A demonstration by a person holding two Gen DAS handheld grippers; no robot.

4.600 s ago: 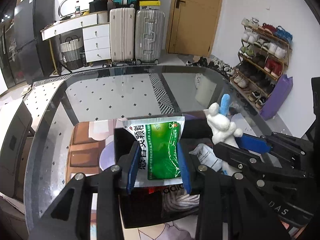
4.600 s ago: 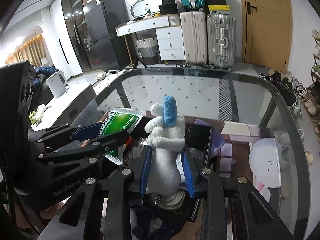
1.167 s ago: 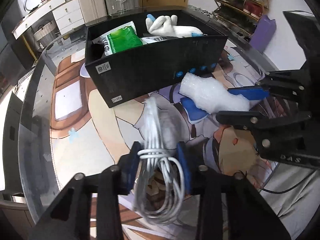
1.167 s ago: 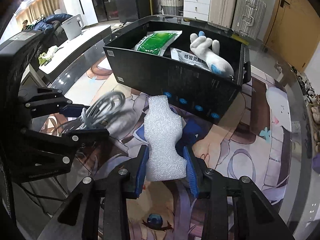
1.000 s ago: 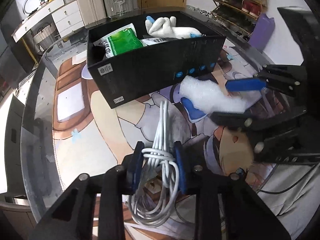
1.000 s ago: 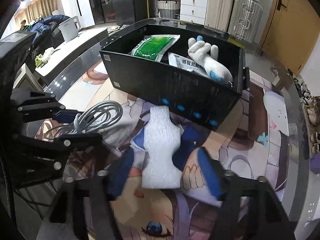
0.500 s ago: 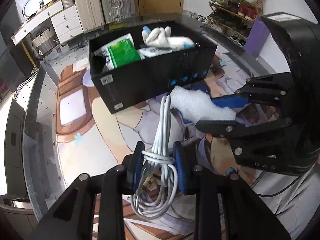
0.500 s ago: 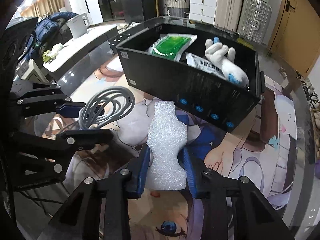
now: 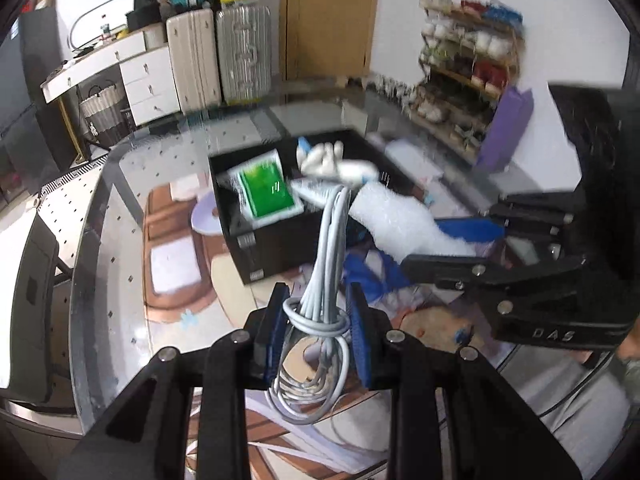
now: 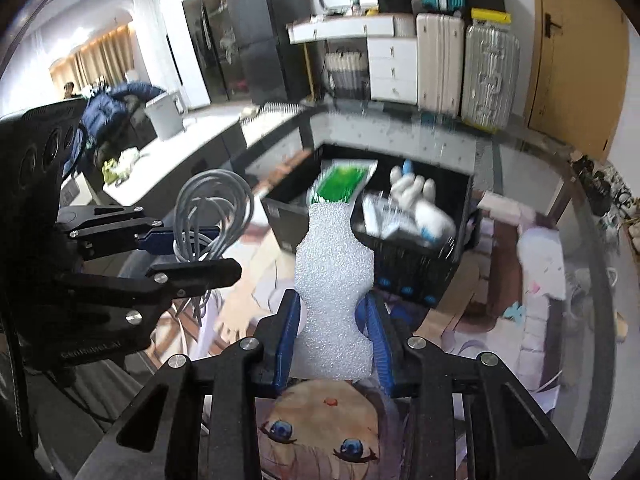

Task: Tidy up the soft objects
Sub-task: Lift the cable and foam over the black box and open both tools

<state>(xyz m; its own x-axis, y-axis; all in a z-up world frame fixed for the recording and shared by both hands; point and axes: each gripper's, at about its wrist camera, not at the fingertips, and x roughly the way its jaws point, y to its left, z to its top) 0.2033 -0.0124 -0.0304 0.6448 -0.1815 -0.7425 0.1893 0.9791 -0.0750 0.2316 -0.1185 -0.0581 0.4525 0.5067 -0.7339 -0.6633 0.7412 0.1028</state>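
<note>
My left gripper (image 9: 318, 322) is shut on a coiled grey cable (image 9: 326, 264), held up above the printed mat. The same cable (image 10: 212, 208) shows at the left of the right wrist view. My right gripper (image 10: 332, 326) is shut on a white foam piece (image 10: 334, 280), also lifted; that foam piece (image 9: 396, 224) shows at the right of the left wrist view. Ahead stands an open black box (image 9: 268, 248) holding a green sachet (image 9: 266, 192), a white plush toy (image 9: 332, 162) with a blue tip and a white packet (image 10: 380, 216).
The box (image 10: 416, 264) rests on a glass table (image 9: 104, 200) covered by a printed cartoon mat (image 10: 540, 288). Suitcases (image 9: 220, 60), white drawers and a shoe rack (image 9: 468, 64) stand behind. A person in a blue jacket (image 10: 108, 110) is far left.
The right gripper opened for a moment, then closed again on the foam. Both grippers have since risen with cable and foam off the mat, and the box now sits lower and farther ahead.
</note>
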